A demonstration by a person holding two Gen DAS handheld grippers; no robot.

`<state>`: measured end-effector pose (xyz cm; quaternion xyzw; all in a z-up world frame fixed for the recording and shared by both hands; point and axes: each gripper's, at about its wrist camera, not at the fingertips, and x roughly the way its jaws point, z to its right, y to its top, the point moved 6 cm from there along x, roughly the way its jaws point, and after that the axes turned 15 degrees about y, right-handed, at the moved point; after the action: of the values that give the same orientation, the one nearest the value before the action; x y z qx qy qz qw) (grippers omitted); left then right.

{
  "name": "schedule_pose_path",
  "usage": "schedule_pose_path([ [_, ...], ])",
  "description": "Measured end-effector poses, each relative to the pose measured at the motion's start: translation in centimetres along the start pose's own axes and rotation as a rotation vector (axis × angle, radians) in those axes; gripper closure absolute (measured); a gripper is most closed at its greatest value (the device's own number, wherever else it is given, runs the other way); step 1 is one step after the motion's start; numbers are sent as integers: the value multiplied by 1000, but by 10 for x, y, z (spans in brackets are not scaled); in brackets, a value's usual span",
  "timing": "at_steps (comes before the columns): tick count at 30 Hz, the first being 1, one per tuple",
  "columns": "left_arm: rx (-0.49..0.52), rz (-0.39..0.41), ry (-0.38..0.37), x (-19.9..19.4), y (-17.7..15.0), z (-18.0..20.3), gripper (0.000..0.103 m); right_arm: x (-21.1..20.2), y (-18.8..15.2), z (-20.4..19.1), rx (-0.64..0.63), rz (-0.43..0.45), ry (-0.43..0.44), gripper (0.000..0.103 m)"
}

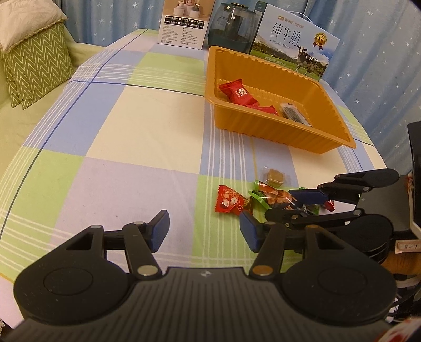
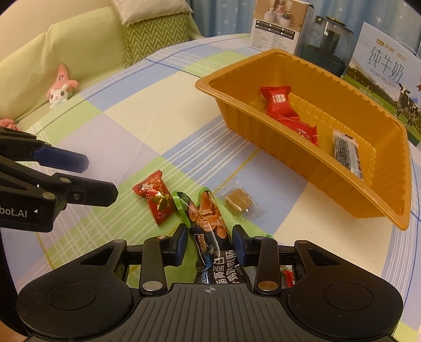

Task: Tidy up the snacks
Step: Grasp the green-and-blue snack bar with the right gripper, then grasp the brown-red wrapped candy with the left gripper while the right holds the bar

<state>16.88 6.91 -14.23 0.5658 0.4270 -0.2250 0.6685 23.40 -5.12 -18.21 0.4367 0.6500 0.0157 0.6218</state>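
Observation:
An orange tray (image 1: 323, 143) (image 2: 310, 173) on the checked tablecloth holds red snack packets (image 1: 235, 92) (image 2: 280, 101) and a dark seaweed-like bar (image 1: 293, 114) (image 2: 346, 151). Loose on the cloth lie a red candy (image 1: 229, 202) (image 2: 155, 198), a small brown candy in clear wrap (image 1: 273, 175) (image 2: 240, 201) and a dark sausage packet (image 1: 276, 197) (image 2: 210, 236). My right gripper (image 2: 210, 243) (image 1: 305, 207) is open, its jaws on either side of the sausage packet, not touching it. My left gripper (image 1: 204, 231) (image 2: 102, 179) is open and empty, just left of the loose snacks.
A white product box (image 1: 184, 23), a dark glass jar (image 1: 231, 26) and a milk carton box (image 1: 294, 44) stand behind the tray. Green chevron cushions (image 1: 34, 71) and a pink plush toy (image 2: 61, 86) lie on the sofa at the left.

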Motion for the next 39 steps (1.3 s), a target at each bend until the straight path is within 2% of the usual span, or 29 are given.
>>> schedule_pose_path([
  [3,-4,0,-1,-1,-1,0,48,-1,0,-3,-13,-4,-21,67],
  [5,-4,1,-1,-2,-1,0,48,-5,-1,-3,10,8,-31,73],
  [12,4,3,-4,0,0,4,48,-47,-5,6,210,155,-40,74],
  [15,22,5,-21,0,-1,11,48,-71,-14,14,307,220,-69,74],
  [18,57,7,-68,1,-5,25,49,-91,-31,23,396,245,-122,74],
  [22,189,33,-150,1,-13,57,49,-105,-66,30,477,232,-166,74],
  [28,529,99,-237,-1,-31,114,49,-115,-98,27,529,224,-190,74],
  [29,579,107,-241,-1,-34,120,51,-116,-102,27,533,227,-192,74],
  [31,662,113,-241,3,-41,131,60,-119,-107,25,540,231,-195,74],
  [34,715,112,-241,8,-46,139,65,-119,-113,26,545,236,-203,74],
  [39,696,93,-258,8,-48,139,77,-111,-117,24,500,220,-240,73],
])
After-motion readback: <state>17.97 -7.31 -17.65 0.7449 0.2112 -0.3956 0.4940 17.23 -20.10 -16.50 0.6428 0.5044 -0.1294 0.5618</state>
